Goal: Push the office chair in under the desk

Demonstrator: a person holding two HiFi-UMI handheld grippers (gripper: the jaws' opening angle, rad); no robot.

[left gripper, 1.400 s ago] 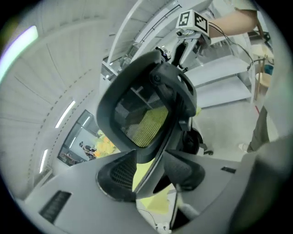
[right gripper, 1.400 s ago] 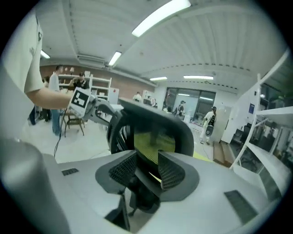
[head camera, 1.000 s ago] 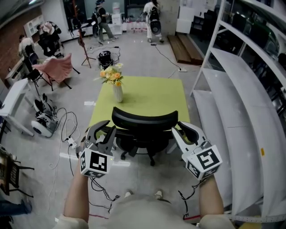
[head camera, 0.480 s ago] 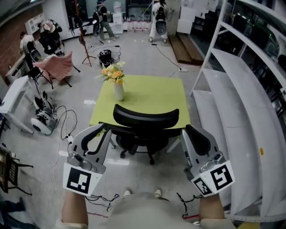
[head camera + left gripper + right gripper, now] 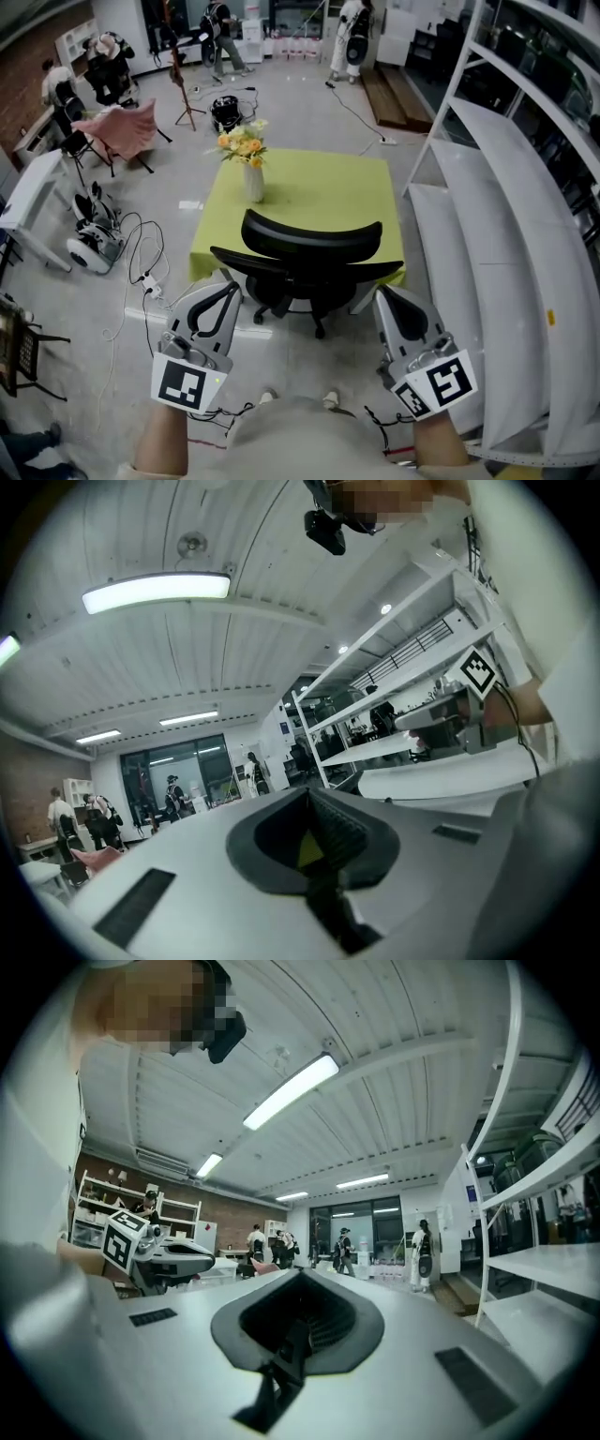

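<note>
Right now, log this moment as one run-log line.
office chair: at desk near edge | left gripper: just closed, empty, off chair | right gripper: just closed, empty, off chair

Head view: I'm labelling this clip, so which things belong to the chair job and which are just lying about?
Job: office chair; desk; left gripper and right gripper, both shut and empty.

Lying about: flower vase on the desk; floor cables; white shelving; pink-draped chair.

Open lab workspace, long white shelving (image 5: 511, 206), brick wall (image 5: 21, 84)
</note>
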